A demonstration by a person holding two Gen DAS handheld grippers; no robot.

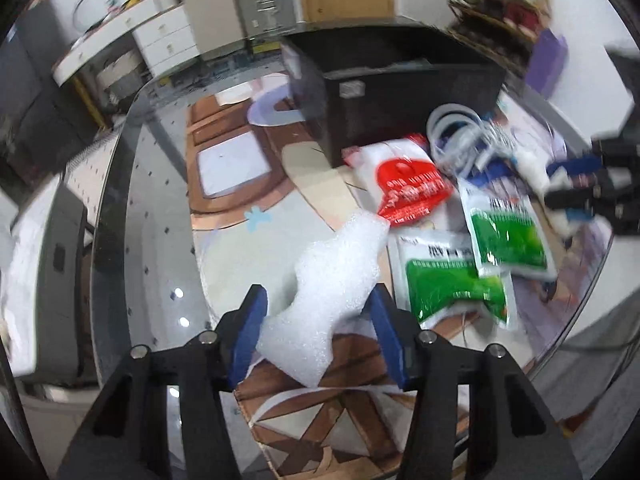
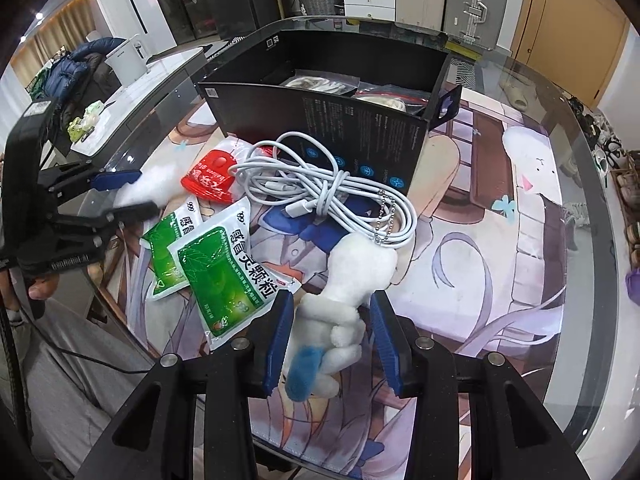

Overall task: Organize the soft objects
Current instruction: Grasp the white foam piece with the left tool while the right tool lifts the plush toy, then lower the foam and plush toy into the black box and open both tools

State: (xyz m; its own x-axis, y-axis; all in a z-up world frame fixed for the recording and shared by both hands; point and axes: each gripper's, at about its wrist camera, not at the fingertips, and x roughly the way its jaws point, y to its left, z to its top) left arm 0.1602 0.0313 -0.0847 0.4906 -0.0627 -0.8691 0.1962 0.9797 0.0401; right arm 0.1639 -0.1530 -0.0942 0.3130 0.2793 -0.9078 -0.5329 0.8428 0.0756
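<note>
In the left wrist view my left gripper (image 1: 318,292) is shut on a white foam piece (image 1: 332,276), whose narrow end sticks forward over the table. The right wrist view shows that gripper (image 2: 144,192) at the far left with the foam (image 2: 156,184) between its fingers. My right gripper (image 2: 332,298) is shut on a white plush toy (image 2: 352,276) with a blue tail and a ball chain. It appears blurred at the right edge (image 1: 560,184) of the left wrist view. An open black box (image 2: 320,120) with bagged items inside stands behind both.
A tangled white cable (image 2: 320,184) lies in front of the box. Two green sachets (image 2: 224,272) and a red pouch (image 2: 208,180) lie between the grippers. A printed mat (image 2: 500,280) covers the glass table, whose curved edge (image 2: 600,240) runs along the right. A person's hand (image 2: 44,288) holds the left gripper.
</note>
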